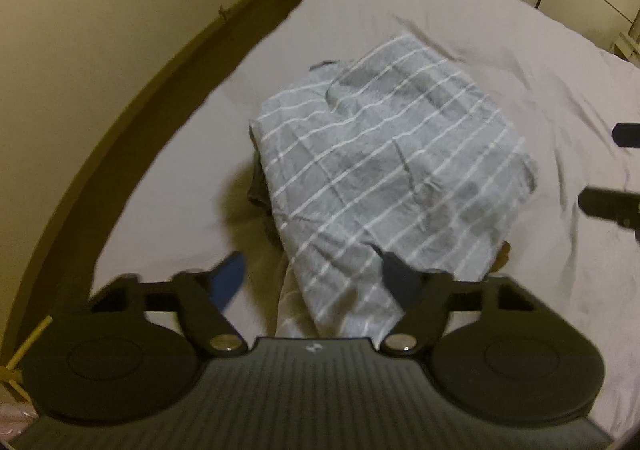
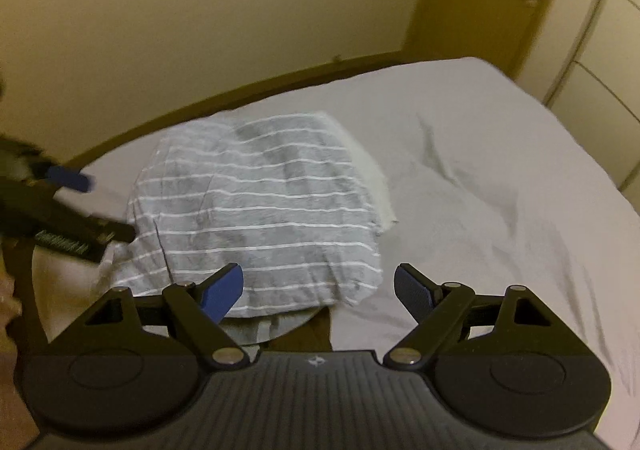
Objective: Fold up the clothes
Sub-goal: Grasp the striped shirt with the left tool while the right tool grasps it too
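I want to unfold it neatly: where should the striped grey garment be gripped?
Probably the loose near hem of the striped grey garment, overhanging the bed edge. Come from the near side with the open right gripper; there the cloth is thin and free.

One striped garment, one bed, two grippers.

A single grey garment with white stripes (image 1: pixel 384 161) lies crumpled on one bed (image 1: pixel 460 29) covered by one pale sheet. A darker piece of cloth (image 1: pixel 258 189) peeks from beneath it; whether it is a second garment cannot be told. Two grippers show: the left gripper (image 1: pixel 312 278) and the right gripper (image 2: pixel 320 290), each with two fingers spread apart.
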`<state>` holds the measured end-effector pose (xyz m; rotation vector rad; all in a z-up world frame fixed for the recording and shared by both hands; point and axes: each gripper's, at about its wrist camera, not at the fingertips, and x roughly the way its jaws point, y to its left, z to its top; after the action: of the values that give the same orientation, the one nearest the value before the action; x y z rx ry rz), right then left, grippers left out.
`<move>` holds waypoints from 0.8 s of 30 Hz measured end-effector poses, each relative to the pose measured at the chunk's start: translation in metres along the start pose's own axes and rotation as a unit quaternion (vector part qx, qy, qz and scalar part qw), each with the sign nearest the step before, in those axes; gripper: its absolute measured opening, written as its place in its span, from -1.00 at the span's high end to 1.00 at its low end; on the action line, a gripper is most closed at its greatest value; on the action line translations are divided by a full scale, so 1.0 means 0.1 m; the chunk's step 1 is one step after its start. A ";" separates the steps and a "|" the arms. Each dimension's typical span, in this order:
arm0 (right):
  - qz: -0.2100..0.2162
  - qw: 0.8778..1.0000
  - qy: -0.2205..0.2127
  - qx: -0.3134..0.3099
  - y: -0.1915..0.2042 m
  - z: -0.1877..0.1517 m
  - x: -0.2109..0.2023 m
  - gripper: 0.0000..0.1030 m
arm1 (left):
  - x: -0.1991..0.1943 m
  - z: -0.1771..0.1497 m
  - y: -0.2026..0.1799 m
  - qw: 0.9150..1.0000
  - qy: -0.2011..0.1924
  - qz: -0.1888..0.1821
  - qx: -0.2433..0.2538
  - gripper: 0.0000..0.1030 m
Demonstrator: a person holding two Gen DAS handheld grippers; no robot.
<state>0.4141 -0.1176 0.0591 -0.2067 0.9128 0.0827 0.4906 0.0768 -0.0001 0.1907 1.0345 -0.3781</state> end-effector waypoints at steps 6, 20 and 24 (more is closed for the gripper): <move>0.019 0.998 0.031 -0.060 -0.01 0.16 0.55 -0.44 | 0.22 0.18 0.14 0.999 0.019 -0.039 -0.028 0.72; 0.005 0.998 0.011 -0.064 -0.22 0.06 0.33 0.92 | -0.71 0.33 -0.25 0.982 -0.120 -0.125 0.071 0.89; -0.021 0.999 -0.020 -0.016 -0.50 -0.07 -0.23 0.93 | -1.03 0.39 -0.41 0.968 -0.166 -0.157 0.105 0.89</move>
<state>0.4028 -0.1671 0.0805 -0.2519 0.8673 0.0629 0.4591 0.0487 0.1092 0.1454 0.6913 -0.7824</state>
